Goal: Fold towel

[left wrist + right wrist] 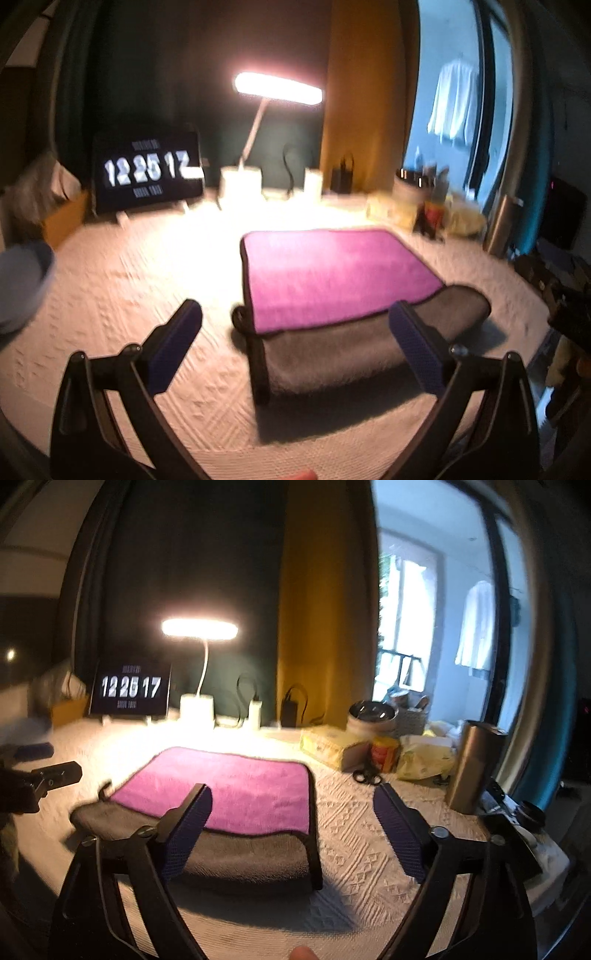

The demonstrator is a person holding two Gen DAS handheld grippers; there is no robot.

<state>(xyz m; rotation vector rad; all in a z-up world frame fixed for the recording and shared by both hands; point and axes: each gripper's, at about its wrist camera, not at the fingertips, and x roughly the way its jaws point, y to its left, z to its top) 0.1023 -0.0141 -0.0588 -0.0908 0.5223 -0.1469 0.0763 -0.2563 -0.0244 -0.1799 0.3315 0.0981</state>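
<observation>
- White textured cloth (354, 834) covers the table, lit by a lamp (199, 628) at the back; behind it hang a dark curtain and a mustard one (325, 602).
- Left wrist view is smeared by blur, so small things along the right edge of the table are hard to tell apart there.
- Towel (332, 280) lies flat on the cloth, magenta face up, with its near strip turned over to show grey; a dark trim runs round the edge.
- Left gripper (295, 339) hangs above the table with its jaws spread wide and nothing between them; its right finger (417, 347) covers part of the grey fold.
- Right gripper (291, 823) is likewise splayed and empty; its left finger (188, 830) stands in front of the towel's near edge, hiding some of the fold line.
- In the right wrist view, the left gripper's tips poke in at the left border, mostly cut off.
- Clock screen (131, 688) at the back left reads 12 25 17; the small text above and below is too blurred to read.
- Clutter sits near the towel's right side but apart from it: a steel tumbler (472, 764), a yellow packet (424, 760), an orange jar (384, 753), black scissors (365, 775) and a metal bowl (371, 710).
- White shirt (476, 624) hangs beyond the window glass.
- Fingertip shows at the bottom rim of each view, cut off.
</observation>
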